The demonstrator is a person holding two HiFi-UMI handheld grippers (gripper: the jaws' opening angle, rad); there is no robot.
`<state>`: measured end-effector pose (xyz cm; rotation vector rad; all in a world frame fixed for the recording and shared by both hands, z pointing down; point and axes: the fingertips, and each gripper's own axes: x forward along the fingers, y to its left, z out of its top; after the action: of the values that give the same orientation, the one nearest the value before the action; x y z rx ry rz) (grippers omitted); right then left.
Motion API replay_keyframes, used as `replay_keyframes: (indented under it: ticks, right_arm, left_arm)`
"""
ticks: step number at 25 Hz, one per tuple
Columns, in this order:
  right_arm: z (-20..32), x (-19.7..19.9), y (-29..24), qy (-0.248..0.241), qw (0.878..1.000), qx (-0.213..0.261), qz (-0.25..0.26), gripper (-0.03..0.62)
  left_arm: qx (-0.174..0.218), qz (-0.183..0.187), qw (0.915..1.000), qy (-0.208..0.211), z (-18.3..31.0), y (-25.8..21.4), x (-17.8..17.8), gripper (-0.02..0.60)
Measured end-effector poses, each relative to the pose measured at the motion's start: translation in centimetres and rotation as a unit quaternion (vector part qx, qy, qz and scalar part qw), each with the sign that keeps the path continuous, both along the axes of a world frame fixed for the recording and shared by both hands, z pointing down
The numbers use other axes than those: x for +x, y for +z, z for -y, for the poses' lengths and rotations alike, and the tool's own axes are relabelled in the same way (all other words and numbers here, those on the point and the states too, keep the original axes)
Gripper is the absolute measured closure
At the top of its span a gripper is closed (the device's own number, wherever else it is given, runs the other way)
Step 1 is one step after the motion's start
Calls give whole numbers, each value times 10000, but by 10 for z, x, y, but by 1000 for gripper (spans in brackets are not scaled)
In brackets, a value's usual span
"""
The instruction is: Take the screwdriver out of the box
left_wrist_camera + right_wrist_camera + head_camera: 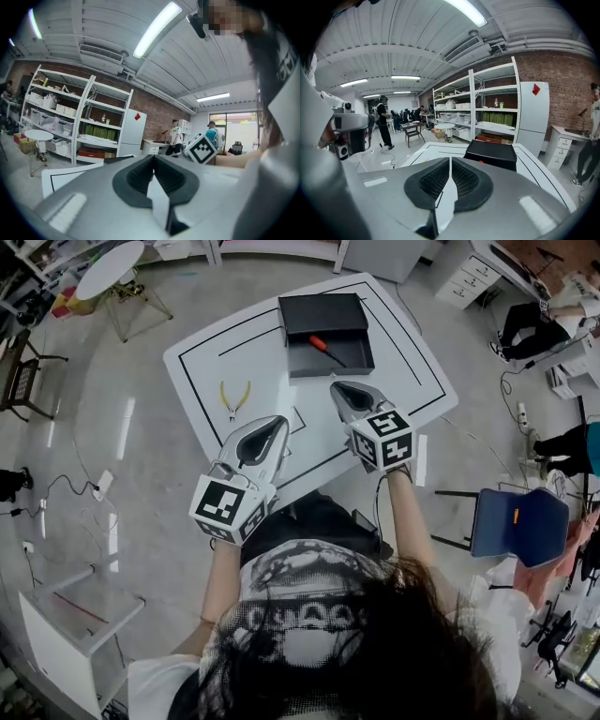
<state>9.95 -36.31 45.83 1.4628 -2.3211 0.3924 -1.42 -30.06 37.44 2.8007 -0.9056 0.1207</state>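
Note:
A black box (326,357) sits open at the far side of the white table (202,367), its lid (322,312) laid back. Inside it lies the screwdriver (325,346), red handle to the left. My right gripper (337,384) hovers just short of the box's front wall, shut and empty. In the right gripper view the box (491,153) stands straight ahead of the shut right gripper (450,159). My left gripper (280,418) hangs over the table's near middle, also shut and empty. The left gripper view shows the left gripper (153,156) closed, pointing at shelves.
Yellow-handled pliers (234,397) lie on the table to the left of the left gripper. A blue chair (520,524) stands at the right, a white cabinet (80,629) at the lower left, a round table (110,268) at the far left. People stand in the background.

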Motion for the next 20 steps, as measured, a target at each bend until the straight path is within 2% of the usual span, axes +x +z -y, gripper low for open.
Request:
replay_keyframes:
  ticks: [11,16,20]
  right_arm:
    - [114,45,69,-695,9936,-720,-528,532]
    - [154,60,101,-1088,9843,-1088,-866,514]
    - [179,64,125,-1341,9745,-1419,-1104,492]
  left_arm:
    - [-192,141,9963,-827,60,16,16,581]
    - [-301,226,9922,-1188,77,23,24,581]
    - [-355,247,9902,-1325,91,23,25,581]
